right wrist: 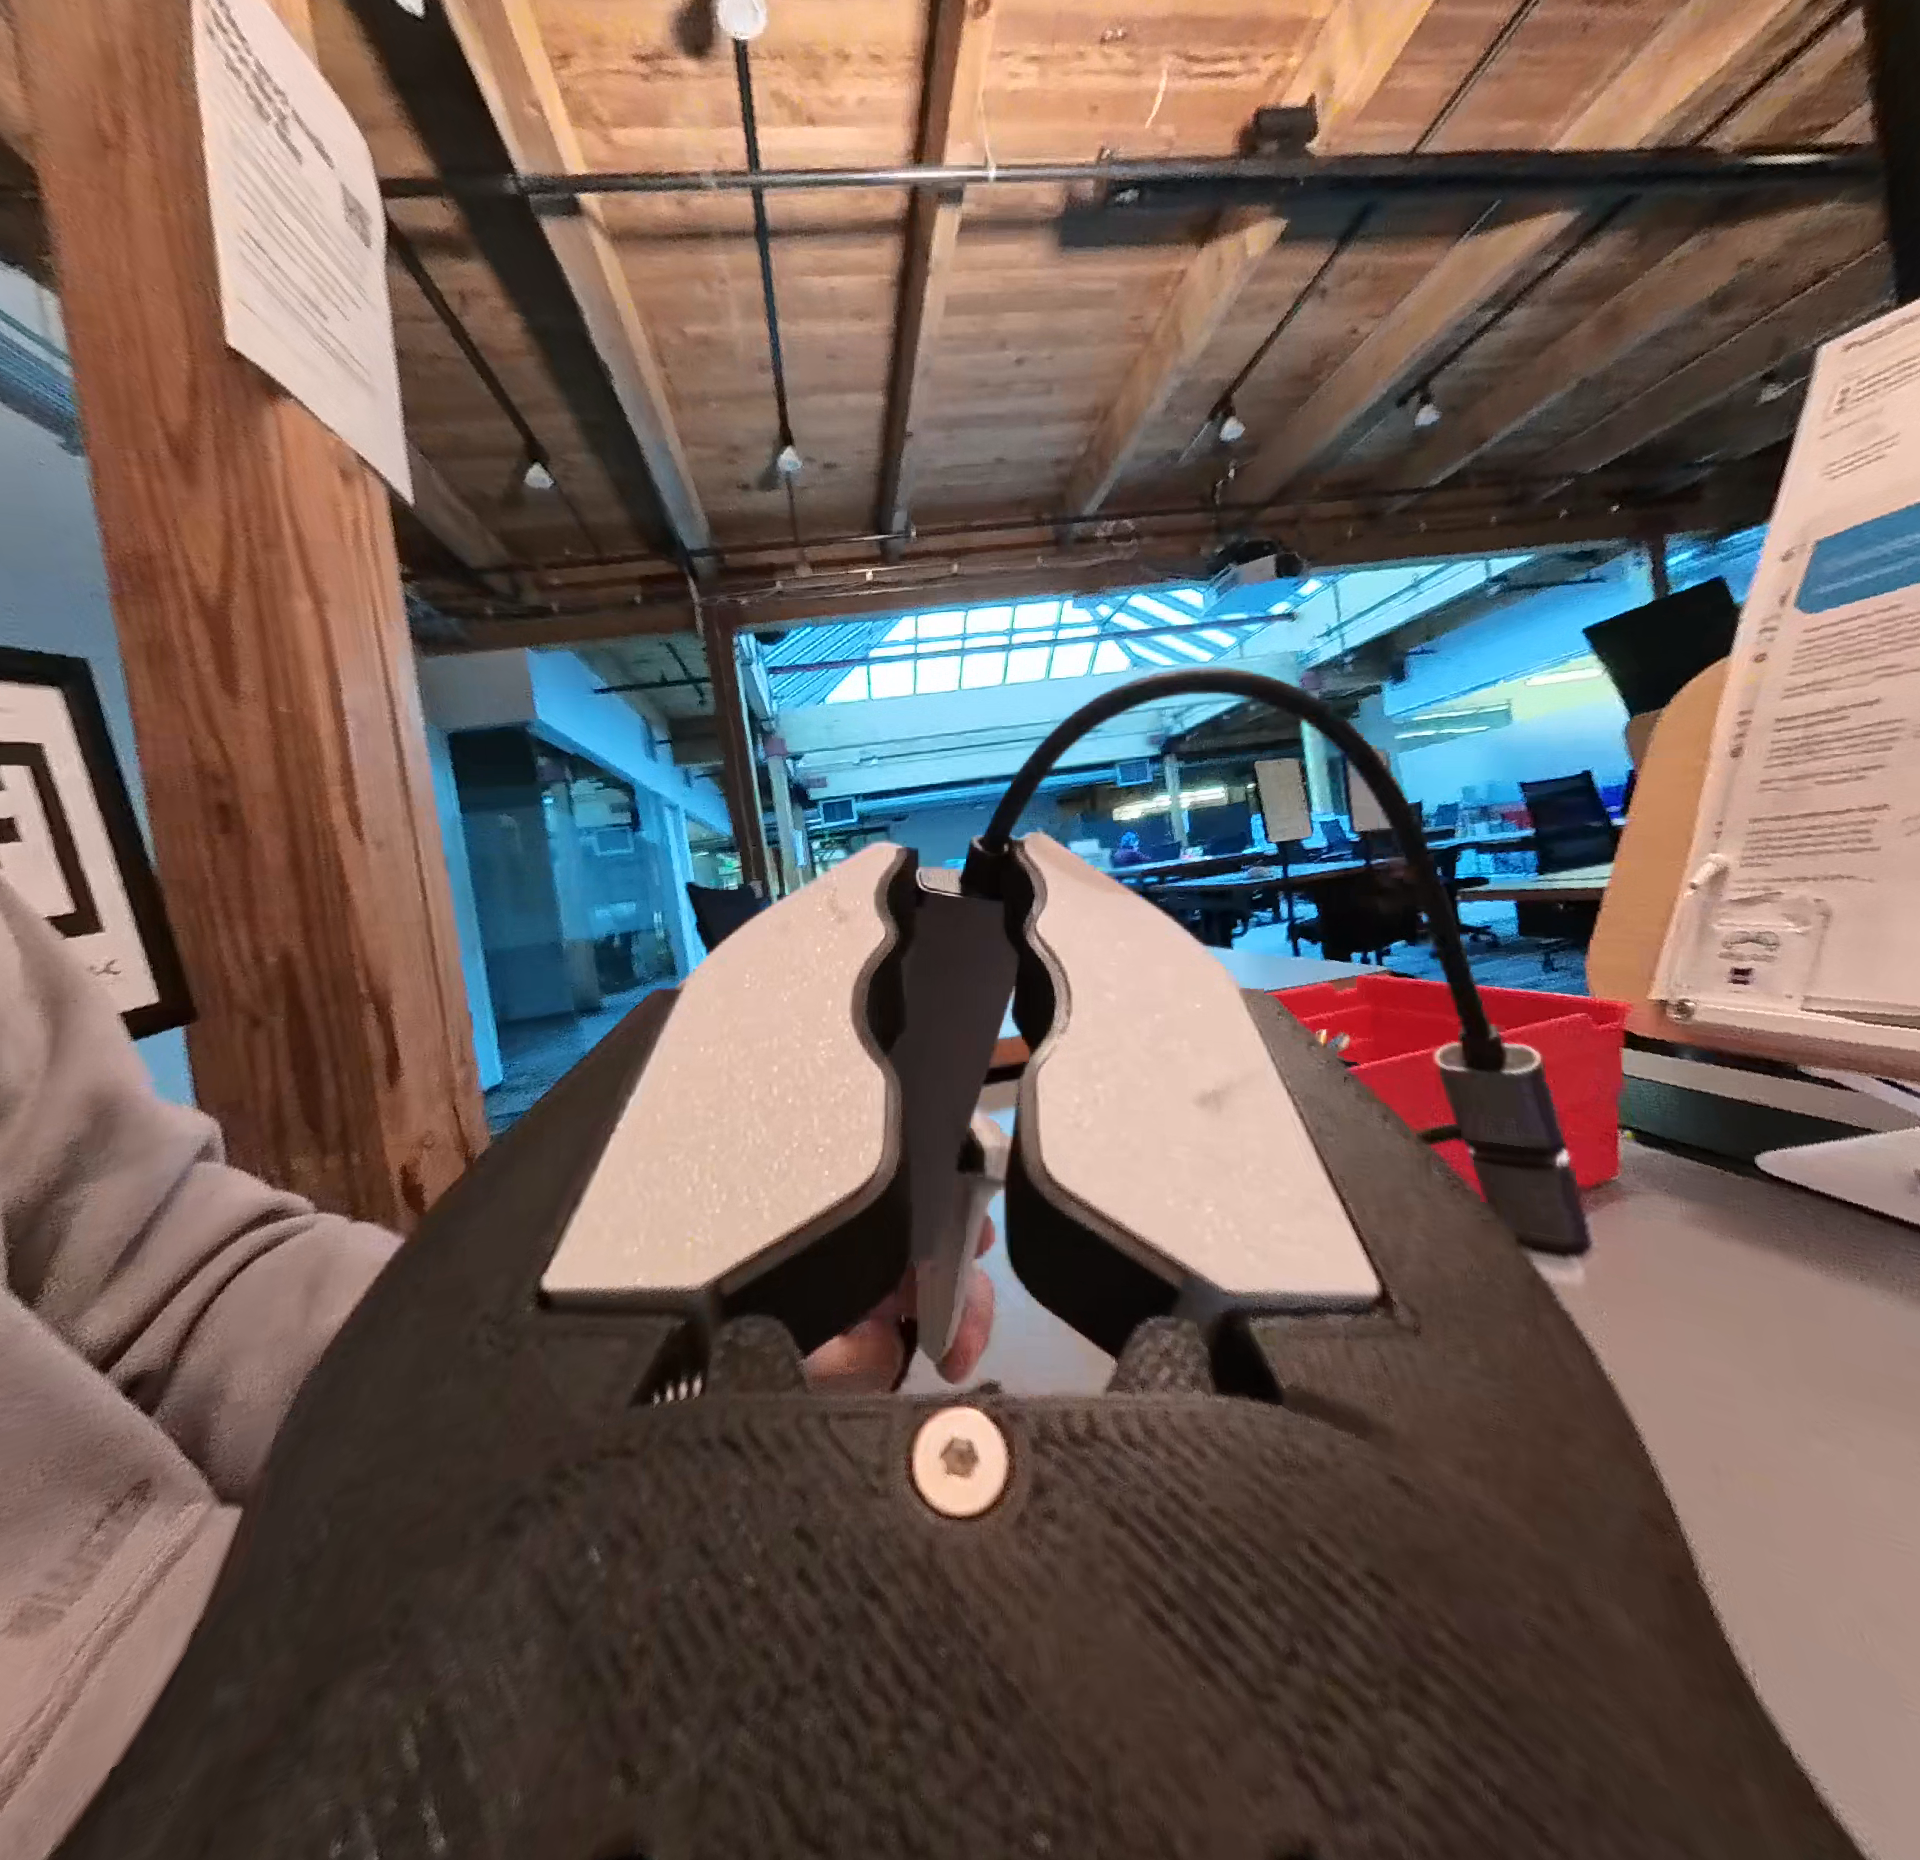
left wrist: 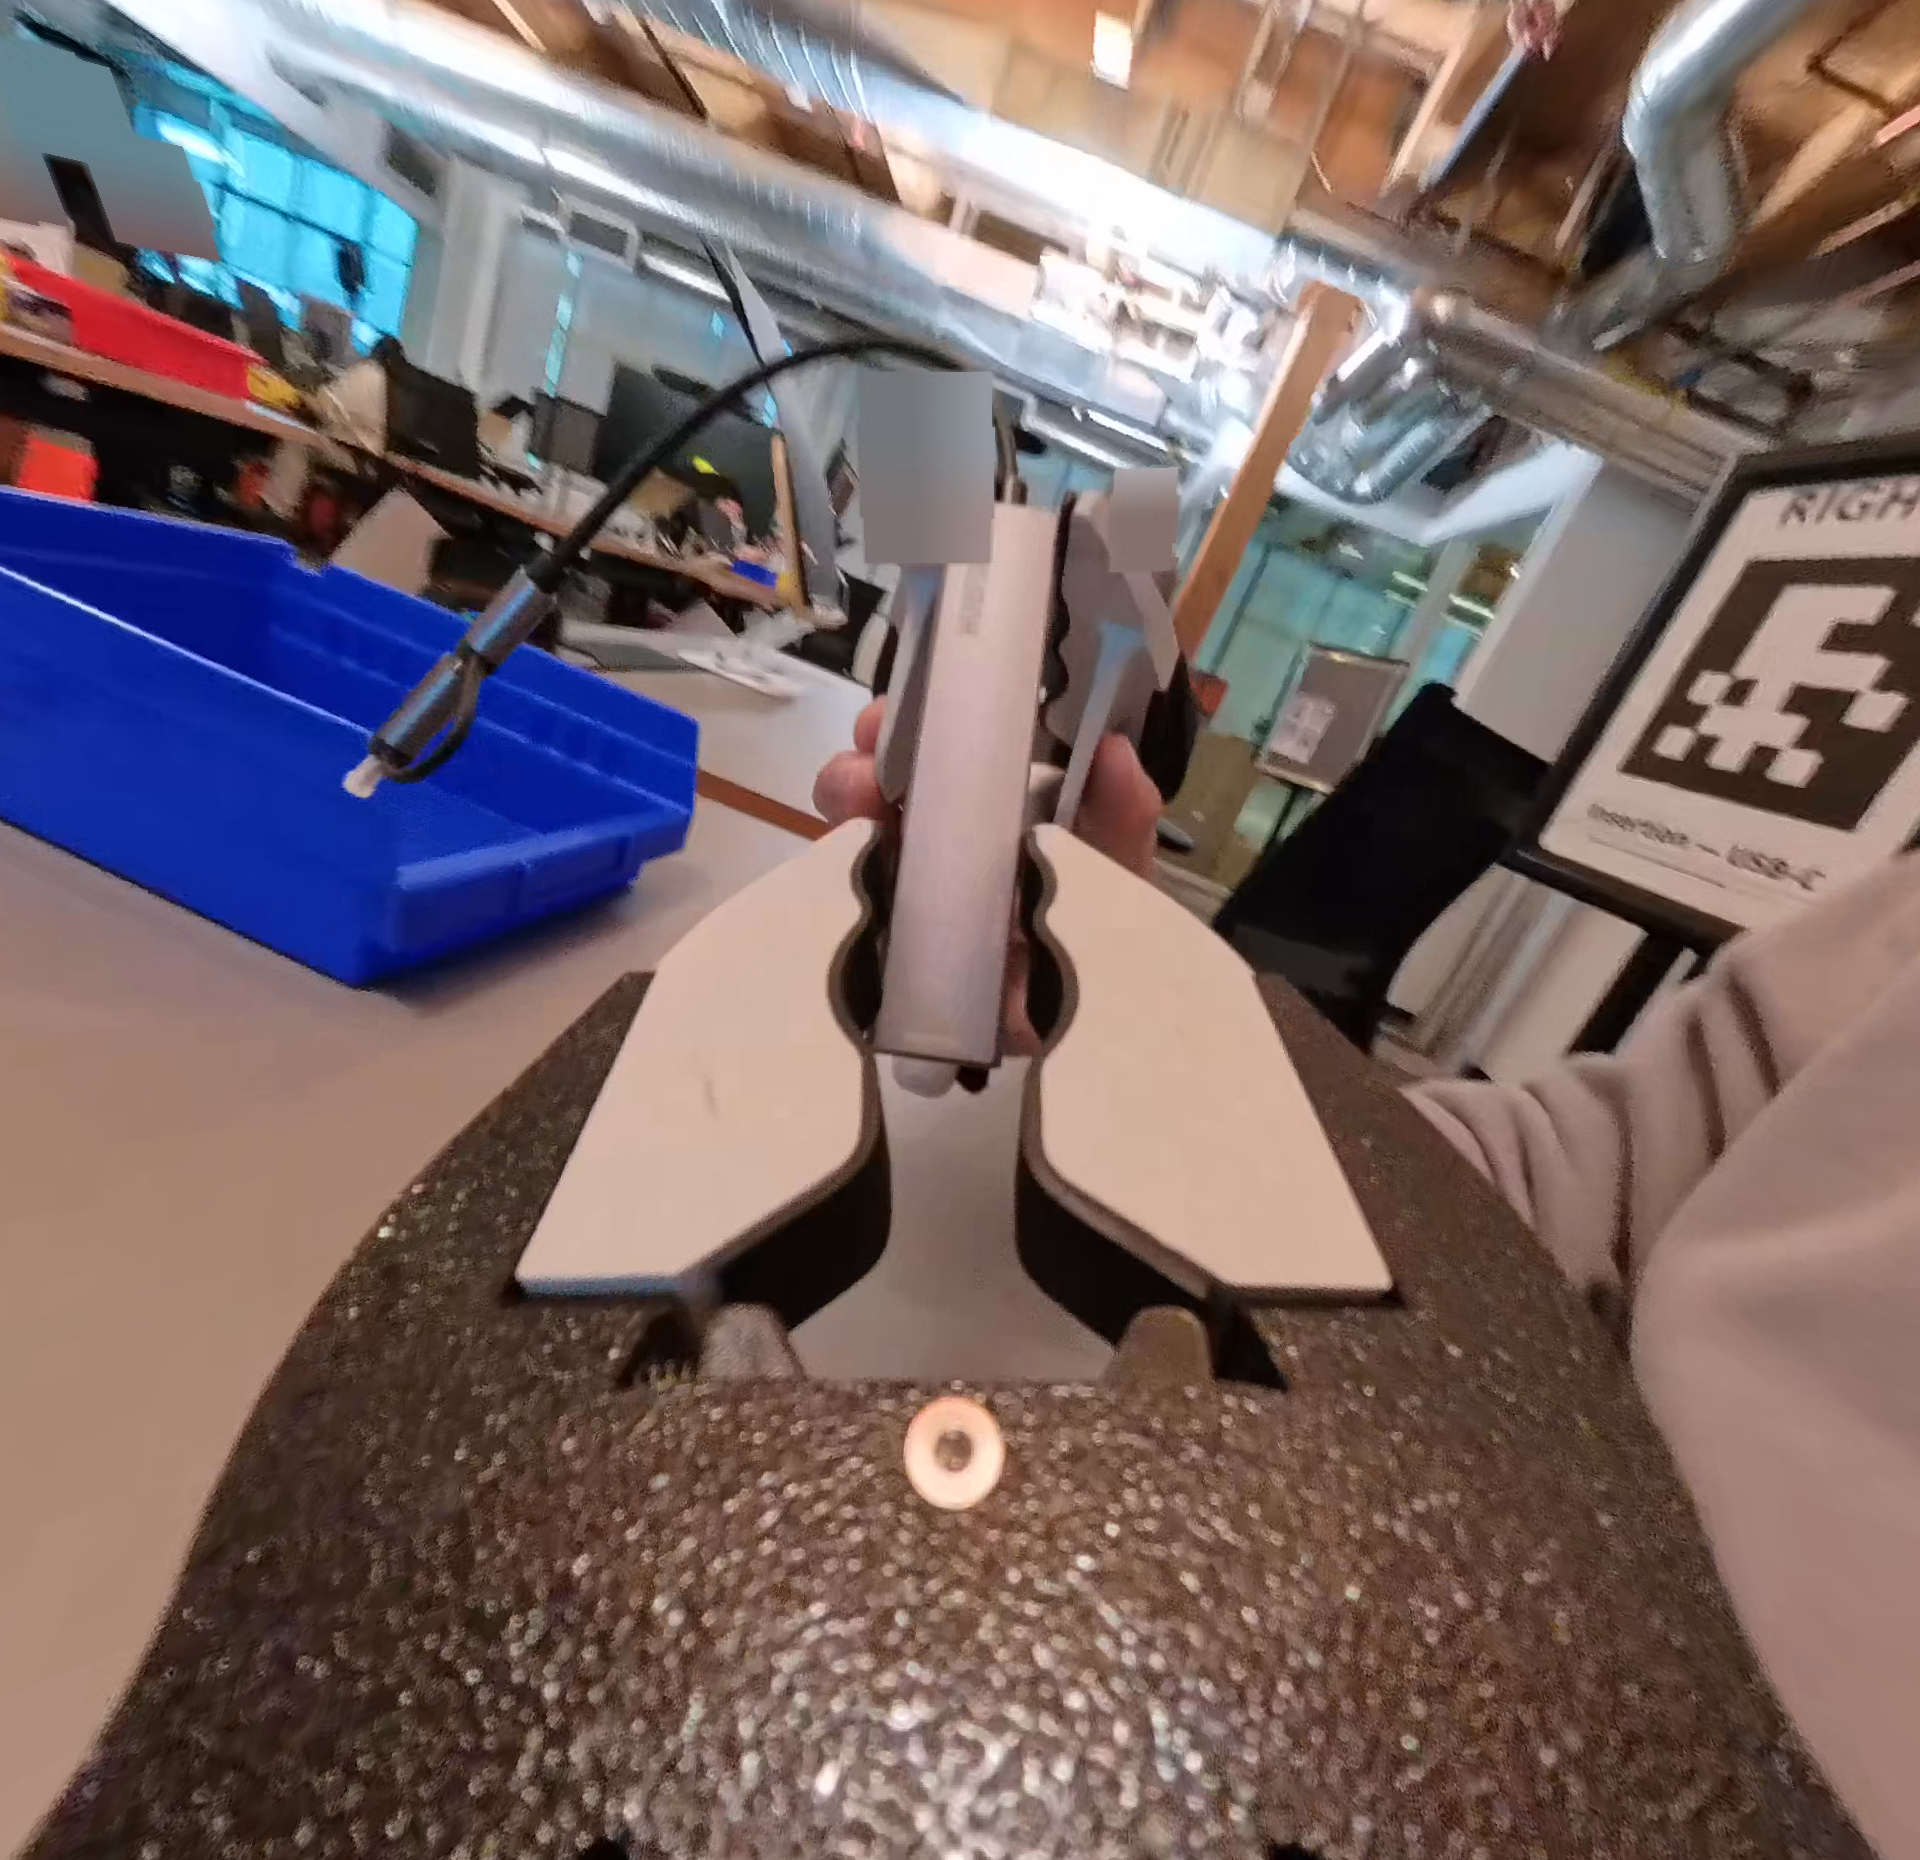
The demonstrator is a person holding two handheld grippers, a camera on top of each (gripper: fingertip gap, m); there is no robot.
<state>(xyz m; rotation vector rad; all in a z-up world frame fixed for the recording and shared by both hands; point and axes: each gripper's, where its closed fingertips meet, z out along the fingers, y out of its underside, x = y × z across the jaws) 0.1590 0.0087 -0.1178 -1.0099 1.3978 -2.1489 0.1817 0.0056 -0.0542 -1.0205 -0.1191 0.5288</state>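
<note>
In the centre of the left wrist view, a slim silver-grey metal hub bar [left wrist: 948, 802] stands almost upright between the two white-faced fingers of the left gripper [left wrist: 948, 943]. The wavy inner edges of these fingers press on both long sides of the bar near its lower end, so this gripper is clenched on it. Higher in the same view, the right gripper [left wrist: 977, 667] shows farther off and pinches the same bar near its top, with a bare hand [left wrist: 1117, 787] behind it.

In the centre of the right wrist view the bar [right wrist: 951, 1062] looks dark, and the right gripper [right wrist: 961, 937] is closed narrowly around it, its fingers touching both sides. A thin black cable [right wrist: 1226, 709] leaves the top of the bar, arches to the right and ends in a small grey metal plug [right wrist: 1517, 1145], which hangs free at the right of the frame, in front of a red plastic tray [right wrist: 1455, 1041]. In the left wrist view the plug [left wrist: 457, 678] hangs at the left, in front of a blue plastic bin [left wrist: 312, 771] that rests on the grey table [left wrist: 208, 1135].

There is small writing on the bar, but it is too blurred to tell. At the right edge of the left wrist view stands a black-framed white sign with a square black marker [left wrist: 1787, 688] and some lettering. A beige sleeve [left wrist: 1714, 1239] is at the lower right.
</note>
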